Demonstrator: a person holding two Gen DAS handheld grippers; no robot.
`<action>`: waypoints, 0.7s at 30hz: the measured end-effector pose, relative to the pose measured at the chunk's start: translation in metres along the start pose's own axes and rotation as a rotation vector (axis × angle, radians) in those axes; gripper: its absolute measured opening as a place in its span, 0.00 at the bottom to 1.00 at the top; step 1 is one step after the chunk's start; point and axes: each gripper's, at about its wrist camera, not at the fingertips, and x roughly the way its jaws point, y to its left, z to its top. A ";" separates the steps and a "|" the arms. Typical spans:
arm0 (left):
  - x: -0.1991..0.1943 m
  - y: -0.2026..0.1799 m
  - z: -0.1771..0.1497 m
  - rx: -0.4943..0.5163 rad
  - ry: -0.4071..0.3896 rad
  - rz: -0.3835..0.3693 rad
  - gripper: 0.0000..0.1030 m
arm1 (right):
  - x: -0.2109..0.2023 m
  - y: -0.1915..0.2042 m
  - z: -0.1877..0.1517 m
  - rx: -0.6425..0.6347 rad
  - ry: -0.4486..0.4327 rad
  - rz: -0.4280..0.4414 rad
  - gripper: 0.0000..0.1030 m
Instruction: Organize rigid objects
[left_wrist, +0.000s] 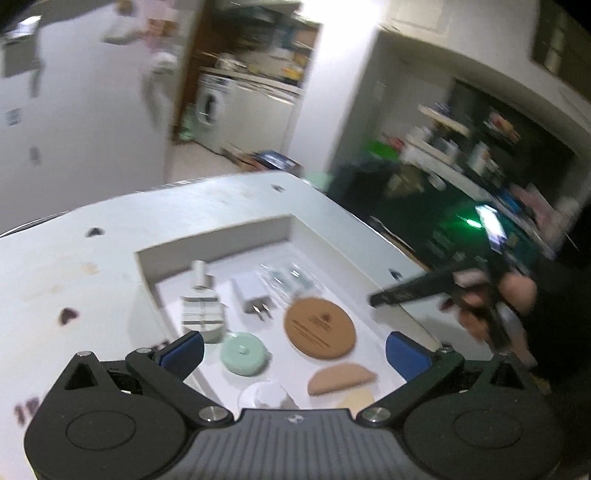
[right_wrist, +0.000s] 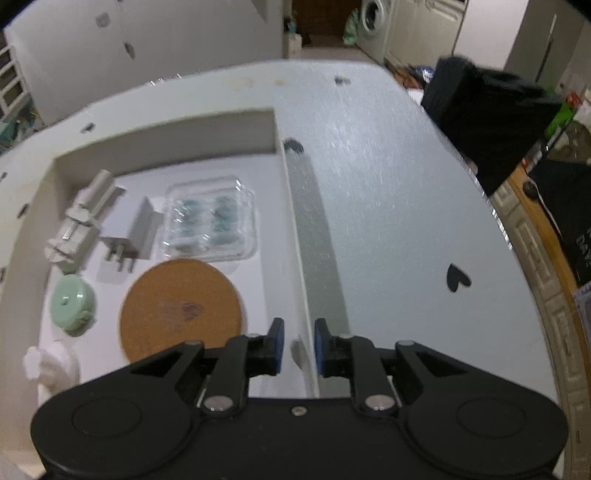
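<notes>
A shallow white box (left_wrist: 218, 240) (right_wrist: 166, 127) on the white table holds a round cork coaster (left_wrist: 319, 328) (right_wrist: 183, 308), a mint green lidded pot (left_wrist: 243, 353) (right_wrist: 73, 304), a white plug adapter (left_wrist: 251, 293) (right_wrist: 131, 236), a white-grey clamp tool (left_wrist: 201, 310) (right_wrist: 81, 221), a clear blister pack (left_wrist: 286, 278) (right_wrist: 210, 218) and a tan half-round piece (left_wrist: 341, 377). My left gripper (left_wrist: 295, 354) is open and empty, just above the box's near side. My right gripper (right_wrist: 298, 347) straddles the box's right wall (right_wrist: 299, 258), jaws narrowly apart beside it; whether they pinch it is unclear.
The white table (right_wrist: 388, 206) with black heart stickers extends right of the box. A black box (right_wrist: 487, 118) stands at its far right edge. The other hand-held gripper (left_wrist: 424, 288) shows at the right of the left wrist view. A white round object (right_wrist: 55, 363) lies at the box's near left.
</notes>
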 end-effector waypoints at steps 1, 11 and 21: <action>-0.003 -0.002 -0.001 -0.020 -0.013 0.022 1.00 | -0.008 -0.001 -0.001 -0.001 -0.022 0.005 0.22; -0.050 -0.053 -0.012 -0.154 -0.141 0.246 1.00 | -0.117 -0.009 -0.020 -0.026 -0.297 0.084 0.39; -0.095 -0.115 -0.037 -0.203 -0.209 0.420 1.00 | -0.202 -0.013 -0.073 -0.071 -0.469 0.120 0.57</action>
